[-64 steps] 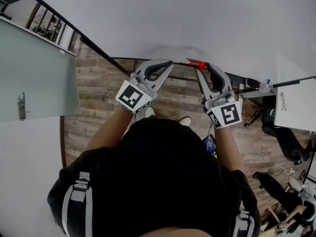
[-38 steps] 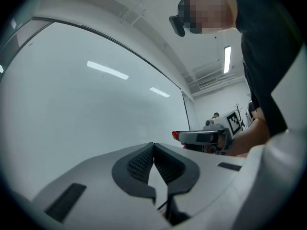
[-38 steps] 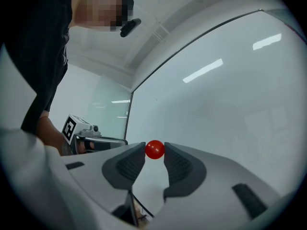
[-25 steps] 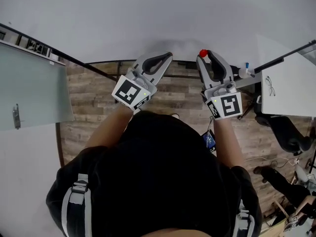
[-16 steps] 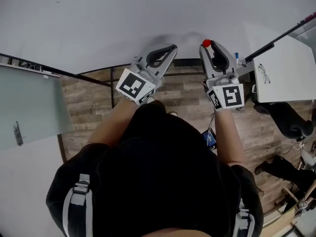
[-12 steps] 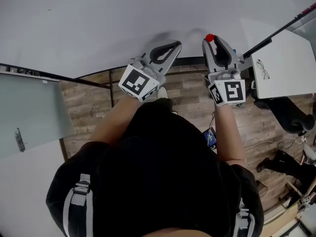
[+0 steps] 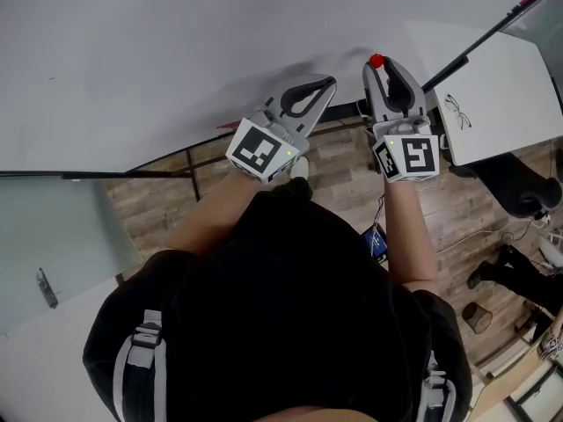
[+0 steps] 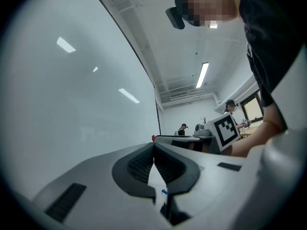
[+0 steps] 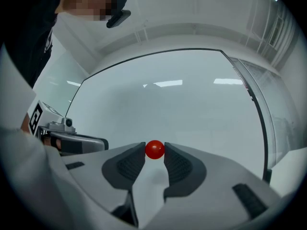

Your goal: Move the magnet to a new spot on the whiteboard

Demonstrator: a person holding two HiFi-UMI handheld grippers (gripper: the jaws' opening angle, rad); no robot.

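head view: the right gripper (image 7: 378, 63) holds the red magnet (image 7: 376, 61) at the very tips of its jaws, and those tips point at the whiteboard (image 7: 176, 51), which fills the upper part of this view. the left gripper (image 7: 327, 82) lies just beside it on your left, also pointing at the board, with nothing at its tips. the magnet sits close to the board face; this view does not show whether it touches. left gripper view: the jaws stand pressed together tip to tip with nothing between them, and the board runs along the left side of this view, so this gripper lies slantwise to the board instead of facing it. right gripper view: the jaws are part closed, and the pads clamp the round magnet (image 9: 154, 149) from both sides, with its front half standing proud of the tips. the board surface lies straight ahead of the magnet, along the line of the jaws, with bare board all round it. judgement: placement depends on that line. advance the right gripper straight along its jaws until the magnet seats on the board, then part the jaws. keep the left gripper clear.
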